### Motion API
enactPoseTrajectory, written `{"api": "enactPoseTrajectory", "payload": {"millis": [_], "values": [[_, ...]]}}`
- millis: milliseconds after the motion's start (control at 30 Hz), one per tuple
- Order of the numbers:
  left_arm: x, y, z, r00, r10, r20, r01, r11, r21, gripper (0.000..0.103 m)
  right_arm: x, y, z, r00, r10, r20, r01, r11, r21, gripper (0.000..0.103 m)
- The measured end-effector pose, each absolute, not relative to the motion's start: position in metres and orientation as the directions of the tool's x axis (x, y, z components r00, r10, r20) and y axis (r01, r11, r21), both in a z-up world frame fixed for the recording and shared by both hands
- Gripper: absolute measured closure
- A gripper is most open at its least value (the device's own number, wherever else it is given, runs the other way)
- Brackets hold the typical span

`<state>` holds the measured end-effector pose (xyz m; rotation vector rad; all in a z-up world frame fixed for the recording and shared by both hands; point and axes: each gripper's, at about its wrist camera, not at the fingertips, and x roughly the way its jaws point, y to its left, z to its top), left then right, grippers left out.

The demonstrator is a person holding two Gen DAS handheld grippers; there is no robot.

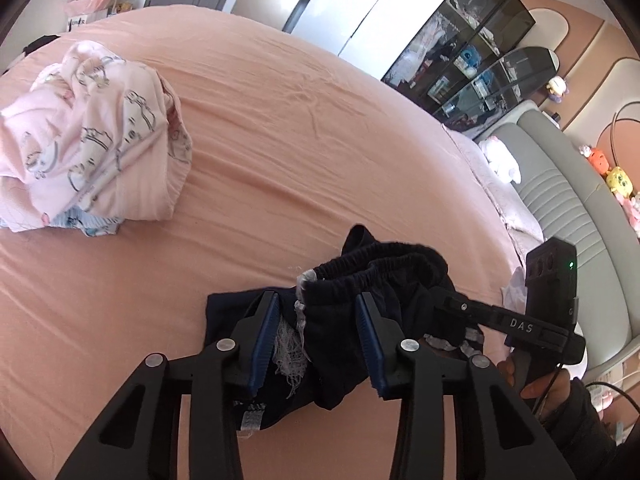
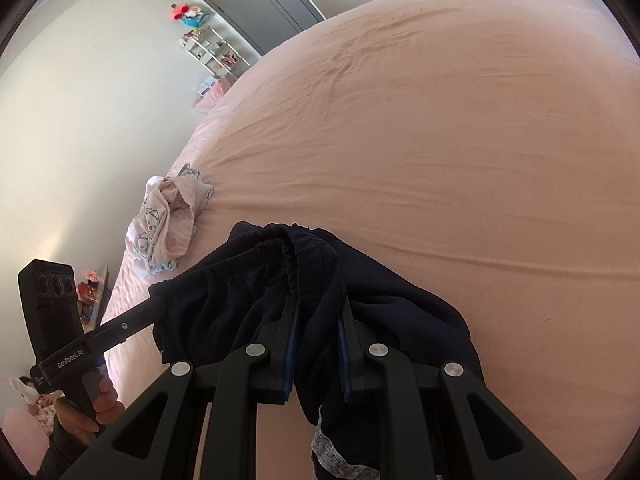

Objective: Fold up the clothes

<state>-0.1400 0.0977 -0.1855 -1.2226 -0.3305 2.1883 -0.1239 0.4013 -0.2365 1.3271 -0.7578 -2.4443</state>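
Near the bed's front edge, the left tool straddles the dark garment, spread; the right tool pinches its waistband. Both should pull evenly, keeping the waistband taut.

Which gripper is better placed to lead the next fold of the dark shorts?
Probably right: the right gripper pinches the dark shorts at the waistband, while the left gripper straddles them open.
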Motion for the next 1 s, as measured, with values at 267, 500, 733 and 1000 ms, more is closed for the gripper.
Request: {"api": "enactPoseTrajectory", "payload": {"millis": [267,500,733,1000], "values": [[-0.147,0.114,-0.193,-0.345,0.617,-0.707,-0.408,-0.777,-0.479,0.067,-0.124,0.401,-0.236,-0.555,-0.465,-0.690,-0.022,-0.821,0.571,0.088],[-0.147,0.139,-0.193,-0.332,0.617,-0.714,-0.468,-0.765,-0.443,0.076,-0.126,0.401,-0.234,-0.553,-0.476,-0.684,-0.019,-0.814,0.581,0.088],[-0.145,0.144,-0.206,-0.332,0.589,-0.737,-0.465,-0.782,-0.415,0.088,-0.114,0.388,-0.204,-0.572,-0.347,-0.743,0.001,-0.906,0.423,0.073],[-0.146,0.139,-0.207,-0.315,0.593,-0.741,-0.455,-0.779,-0.430,0.088,-0.062,0.351,-0.152,-0.710,-0.061,-0.702,0.038,-0.998,0.049,0.067]]}}
